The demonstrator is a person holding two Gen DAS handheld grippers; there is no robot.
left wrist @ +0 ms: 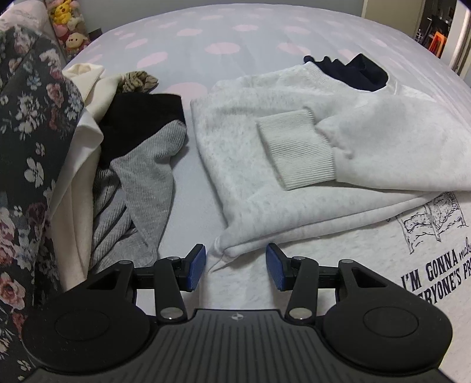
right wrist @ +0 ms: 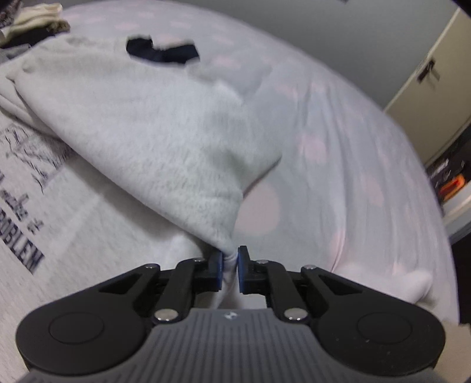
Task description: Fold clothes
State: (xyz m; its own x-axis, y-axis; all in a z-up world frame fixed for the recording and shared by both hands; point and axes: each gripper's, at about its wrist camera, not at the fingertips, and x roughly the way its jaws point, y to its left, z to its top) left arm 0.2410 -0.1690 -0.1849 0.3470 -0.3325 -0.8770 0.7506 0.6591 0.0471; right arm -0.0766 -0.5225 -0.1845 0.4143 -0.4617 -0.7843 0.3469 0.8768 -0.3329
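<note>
Blue pads of the left hand-held gripper [left wrist: 235, 266] stand wide apart, empty, with a folded corner of the light grey sweatshirt [left wrist: 294, 165] lying on the bed between and just beyond them. In the right wrist view, the right hand-held gripper [right wrist: 229, 266] is pinched nearly closed on another corner of the same sweatshirt [right wrist: 141, 132], lifting that edge off the bed so the fabric slopes up and away; this view is blurred.

Under the sweatshirt's raised flap, a printed panel with dark lettering [left wrist: 435, 265] lies flat toward the bed's near right side. A ribbed cuff [left wrist: 297, 147] rests on top of the sweatshirt's middle, its sleeve folded across. A dark navy piece [left wrist: 350, 72] shows at the sweatshirt's far edge.

Along the bed's left edge sits a heap of other clothes [left wrist: 132, 176]: grey ribbed knit, black, cream and a floral fabric [left wrist: 26, 132] pressing in closest to the left gripper. A strip of bare polka-dot bedsheet [left wrist: 182, 191] separates the heap from the sweatshirt. Beyond the sweatshirt the sheet runs uncovered to the bed's far edge, where plush toys [left wrist: 69, 26] sit past the far left corner.
</note>
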